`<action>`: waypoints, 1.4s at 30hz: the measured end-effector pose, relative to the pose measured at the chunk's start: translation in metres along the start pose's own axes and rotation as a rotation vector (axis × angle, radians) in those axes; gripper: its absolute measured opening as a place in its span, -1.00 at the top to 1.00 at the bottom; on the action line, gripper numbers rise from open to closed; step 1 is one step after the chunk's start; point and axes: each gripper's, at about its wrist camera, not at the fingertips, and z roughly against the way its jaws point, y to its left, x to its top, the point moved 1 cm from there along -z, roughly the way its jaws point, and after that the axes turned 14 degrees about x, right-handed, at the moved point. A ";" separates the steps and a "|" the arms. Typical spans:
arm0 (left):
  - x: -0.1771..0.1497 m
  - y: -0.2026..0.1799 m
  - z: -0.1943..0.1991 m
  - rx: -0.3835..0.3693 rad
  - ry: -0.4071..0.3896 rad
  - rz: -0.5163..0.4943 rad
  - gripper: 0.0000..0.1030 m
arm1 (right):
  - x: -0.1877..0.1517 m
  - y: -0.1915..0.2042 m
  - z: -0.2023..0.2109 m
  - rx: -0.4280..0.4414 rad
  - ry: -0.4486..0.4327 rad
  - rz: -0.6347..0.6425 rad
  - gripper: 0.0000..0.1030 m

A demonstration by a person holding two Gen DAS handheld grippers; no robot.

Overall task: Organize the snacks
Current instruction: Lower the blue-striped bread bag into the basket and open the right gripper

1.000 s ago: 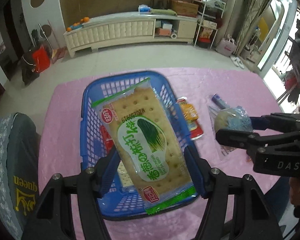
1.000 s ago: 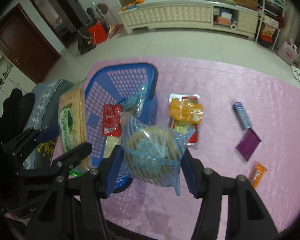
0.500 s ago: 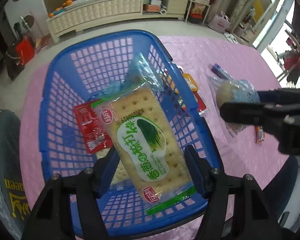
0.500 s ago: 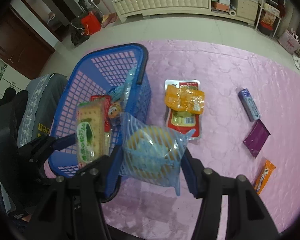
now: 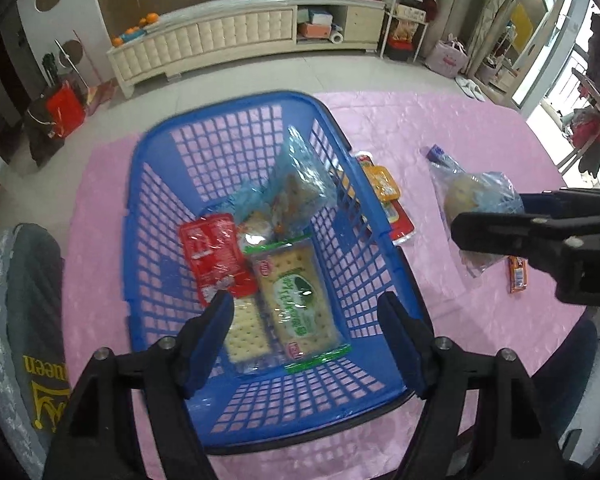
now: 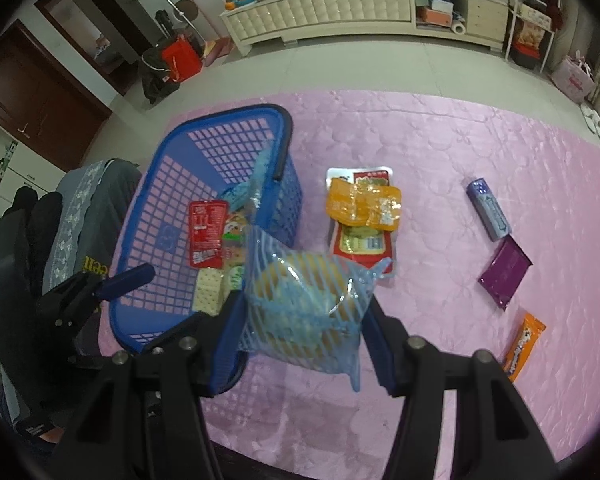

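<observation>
A blue plastic basket [image 5: 156,240] [image 6: 204,152] stands on the pink tablecloth. In it lie a green-labelled cracker pack [image 5: 300,300], a second cracker pack [image 5: 244,332], a red packet [image 5: 216,252] [image 6: 206,234] and a clear bag of snacks [image 5: 300,188]. My left gripper [image 5: 306,344] is open and empty above the basket's near end. My right gripper [image 6: 304,334] is shut on a blue-striped bag with a round bun [image 6: 304,304] [image 5: 476,204], held above the cloth just right of the basket.
On the cloth right of the basket lie an orange packet on a red-and-white pack [image 6: 362,216], a blue tube [image 6: 488,208], a purple packet [image 6: 506,274] and an orange bar [image 6: 524,344]. A grey-covered chair [image 5: 24,304] stands left of the table.
My left gripper opened and let go of the green-labelled cracker pack, which now lies in the basket. The right gripper still holds the bun bag, about where it was.
</observation>
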 end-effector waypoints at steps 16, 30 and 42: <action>-0.011 0.075 0.017 0.082 -0.019 0.133 -0.40 | 0.021 0.068 -0.033 0.031 0.045 0.126 -0.21; -0.011 0.104 -0.005 0.110 0.008 0.159 -0.40 | 0.038 0.073 -0.094 0.014 0.147 0.125 -0.21; -0.013 0.097 -0.003 0.097 0.003 0.153 -0.40 | 0.034 0.070 -0.085 -0.067 0.113 0.168 -0.63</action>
